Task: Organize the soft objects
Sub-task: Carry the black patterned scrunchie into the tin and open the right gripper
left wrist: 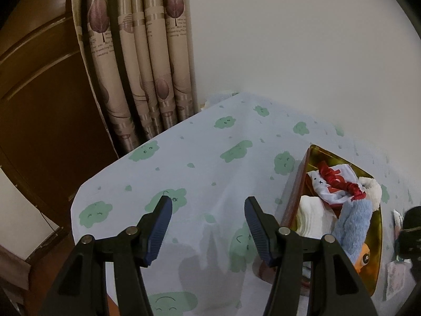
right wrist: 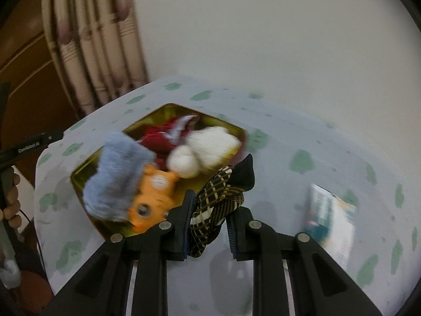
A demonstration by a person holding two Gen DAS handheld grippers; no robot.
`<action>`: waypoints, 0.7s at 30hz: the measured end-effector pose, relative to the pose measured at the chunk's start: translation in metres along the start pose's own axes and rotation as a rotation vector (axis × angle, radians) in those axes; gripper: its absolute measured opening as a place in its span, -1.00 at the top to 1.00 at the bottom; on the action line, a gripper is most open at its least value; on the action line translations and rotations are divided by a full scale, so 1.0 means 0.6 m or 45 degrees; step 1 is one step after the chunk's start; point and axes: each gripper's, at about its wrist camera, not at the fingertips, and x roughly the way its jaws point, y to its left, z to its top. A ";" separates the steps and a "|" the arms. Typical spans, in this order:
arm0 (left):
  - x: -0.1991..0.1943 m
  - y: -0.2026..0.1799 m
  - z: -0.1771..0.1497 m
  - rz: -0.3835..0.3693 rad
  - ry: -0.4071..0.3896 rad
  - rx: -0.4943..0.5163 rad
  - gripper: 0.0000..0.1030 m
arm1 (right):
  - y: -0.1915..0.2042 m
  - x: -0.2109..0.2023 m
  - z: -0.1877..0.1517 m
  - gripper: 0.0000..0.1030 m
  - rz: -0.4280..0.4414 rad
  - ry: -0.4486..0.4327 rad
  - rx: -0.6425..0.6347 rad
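Observation:
My right gripper (right wrist: 213,210) is shut on a black-and-gold checked cloth (right wrist: 218,200), which hangs just above the near right edge of a gold tin box (right wrist: 79,181). The view is blurred. Inside the box lie a blue fluffy cloth (right wrist: 115,179), an orange plush toy (right wrist: 152,197), a white fluffy piece (right wrist: 208,144) and something red (right wrist: 155,142). My left gripper (left wrist: 208,200) stands open over bare tablecloth, nothing between its fingers, left of the box (left wrist: 376,226). There I also see a folded white cloth (left wrist: 313,216) and a red ribbon (left wrist: 339,181).
The table wears a pale cloth with green cloud prints (left wrist: 197,158). A printed packet (right wrist: 329,216) lies to the right of the box. Beige curtains (left wrist: 147,65) and a brown wooden door (left wrist: 39,105) stand behind the table's far left corner. A hand (right wrist: 10,200) shows at the left.

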 end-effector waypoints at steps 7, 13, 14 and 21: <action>0.001 0.002 0.000 -0.004 0.000 -0.013 -0.14 | 0.066 0.057 0.033 0.60 0.058 0.033 -0.080; 0.010 0.006 0.000 -0.010 0.022 -0.030 -0.14 | 0.104 0.095 0.054 0.60 0.090 0.028 -0.128; 0.010 0.008 0.000 -0.010 0.024 -0.035 -0.14 | 0.108 0.102 0.060 0.60 0.109 0.031 -0.122; 0.012 0.011 -0.001 -0.010 0.028 -0.045 -0.14 | 0.139 0.148 0.085 0.60 0.135 0.056 -0.131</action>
